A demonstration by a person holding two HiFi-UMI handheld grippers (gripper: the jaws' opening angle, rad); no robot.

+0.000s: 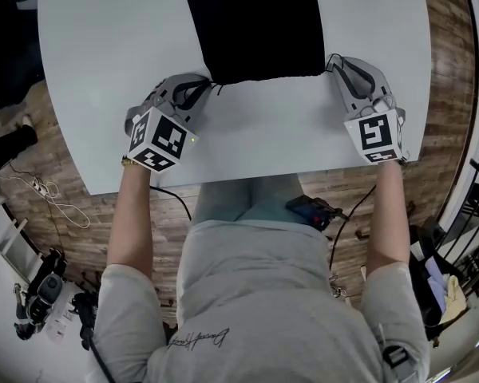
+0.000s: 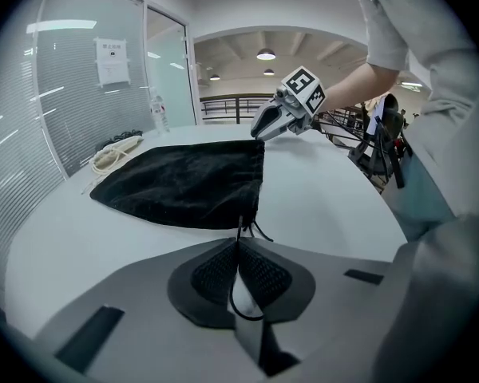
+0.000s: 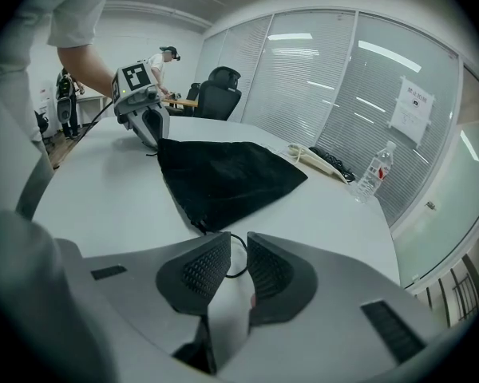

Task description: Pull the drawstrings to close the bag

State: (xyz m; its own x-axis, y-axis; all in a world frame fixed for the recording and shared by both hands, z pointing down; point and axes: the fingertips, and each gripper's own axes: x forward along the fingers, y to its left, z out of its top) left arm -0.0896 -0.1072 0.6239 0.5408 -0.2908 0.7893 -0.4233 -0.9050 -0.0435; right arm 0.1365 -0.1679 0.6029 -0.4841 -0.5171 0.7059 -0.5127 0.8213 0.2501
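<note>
A black drawstring bag (image 1: 251, 26) lies flat on the white table (image 1: 255, 142), its mouth edge towards me. My left gripper (image 1: 207, 88) sits at the mouth's left corner. In the left gripper view its pads (image 2: 259, 274) are pressed together on the thin black drawstring (image 2: 258, 230), and a small loop shows behind them. My right gripper (image 1: 335, 64) is at the mouth's right corner. In the right gripper view its jaws (image 3: 238, 250) stand slightly apart, with the other drawstring loop (image 3: 239, 274) lying loose in the gap.
A coiled white cord (image 2: 116, 152) and a water bottle (image 3: 373, 174) sit on the far part of the table beyond the bag. The table's near edge (image 1: 247, 183) is just behind both grippers. Office chairs (image 3: 219, 86) and a standing person are in the background.
</note>
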